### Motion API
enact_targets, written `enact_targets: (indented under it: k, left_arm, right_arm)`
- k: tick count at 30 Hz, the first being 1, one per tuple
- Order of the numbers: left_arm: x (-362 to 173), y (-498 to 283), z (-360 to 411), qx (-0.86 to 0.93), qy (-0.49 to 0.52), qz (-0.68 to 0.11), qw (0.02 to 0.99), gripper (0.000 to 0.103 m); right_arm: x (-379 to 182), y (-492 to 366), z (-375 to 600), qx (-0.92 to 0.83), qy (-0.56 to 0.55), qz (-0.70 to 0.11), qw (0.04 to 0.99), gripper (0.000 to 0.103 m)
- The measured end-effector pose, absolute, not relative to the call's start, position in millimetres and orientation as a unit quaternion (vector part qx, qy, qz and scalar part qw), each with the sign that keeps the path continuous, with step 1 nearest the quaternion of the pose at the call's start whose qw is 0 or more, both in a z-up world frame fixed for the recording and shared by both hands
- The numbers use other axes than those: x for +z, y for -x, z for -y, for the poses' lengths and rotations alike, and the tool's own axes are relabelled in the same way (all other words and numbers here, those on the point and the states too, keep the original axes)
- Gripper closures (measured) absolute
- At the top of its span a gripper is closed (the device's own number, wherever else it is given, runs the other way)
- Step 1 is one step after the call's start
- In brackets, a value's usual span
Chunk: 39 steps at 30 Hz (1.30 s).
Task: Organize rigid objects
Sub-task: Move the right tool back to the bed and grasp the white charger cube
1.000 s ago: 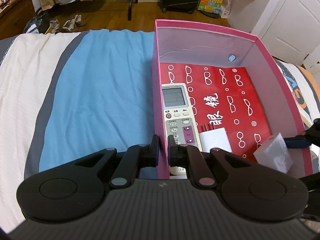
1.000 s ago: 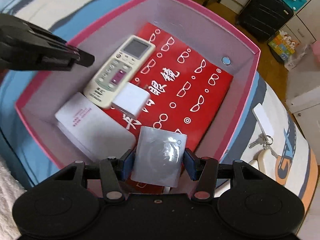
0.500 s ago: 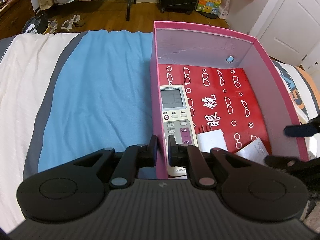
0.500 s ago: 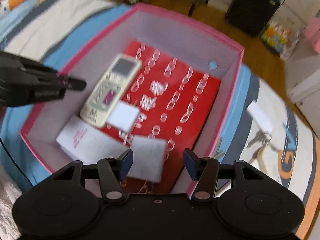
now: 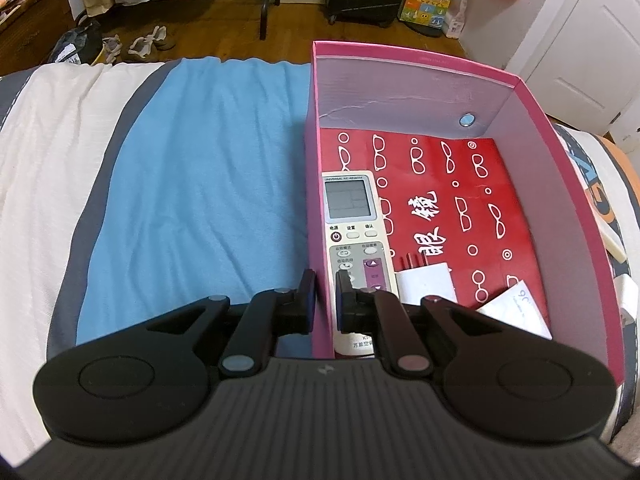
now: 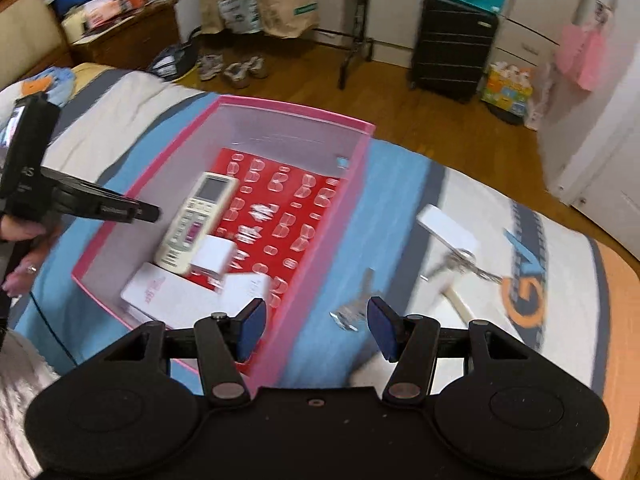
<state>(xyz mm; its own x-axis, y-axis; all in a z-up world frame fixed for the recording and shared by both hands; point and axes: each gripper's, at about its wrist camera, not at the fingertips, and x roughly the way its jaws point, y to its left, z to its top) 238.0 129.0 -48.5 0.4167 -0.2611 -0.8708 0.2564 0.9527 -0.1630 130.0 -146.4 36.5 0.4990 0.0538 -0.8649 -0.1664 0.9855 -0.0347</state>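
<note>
R gripper (image 6: 316, 330) wide open, holding nothing, jaws straddling the box (image 6: 320, 216) near-right wall. Keys (image 6: 354, 306) lie on the bed (image 6: 400, 200) just ahead, btwn the pads, long axis roughly fore-aft; blurred. 2nd key bunch w/ white tag (image 6: 448, 228) farther right, toward bed's right edge. R hand clearly nearer both. L gripper (image 5: 325, 300) pinched on the box's left wall, steadying it. Inside: remote (image 5: 354, 236) along left wall, charger (image 5: 426, 284), card (image 5: 516, 308) at near-right corner. Far half of box is bare, room to drop keys.
</note>
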Motion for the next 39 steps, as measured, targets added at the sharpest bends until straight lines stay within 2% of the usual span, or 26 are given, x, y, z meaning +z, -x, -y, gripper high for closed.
enact_targets:
  k: [14, 23, 31, 39]
  left_arm:
    - [-47.2, -236.9, -123.5, -0.147, -0.003, -0.522, 0.84, 0.095]
    - [-50.4, -240.0, -124.7, -0.146, -0.003, -0.529, 0.836, 0.095]
    - [-53.2, -240.4, -121.7, -0.143, -0.01, -0.531, 0.835, 0.095]
    - [-53.8, -240.9, -122.3, -0.144, -0.011, -0.531, 0.835, 0.095]
  right_arm:
    - [3.7, -89.9, 220.8, 0.02, -0.022, -0.516, 0.856, 0.037]
    - [-43.1, -96.0, 301.8, 0.004, -0.197, -0.562, 0.804, 0.037]
    - [-73.3, -89.9, 360.5, -0.074, -0.293, -0.542, 0.784, 0.036]
    - [-96.2, -89.4, 379.2, -0.105, -0.316, -0.555, 0.762, 0.034]
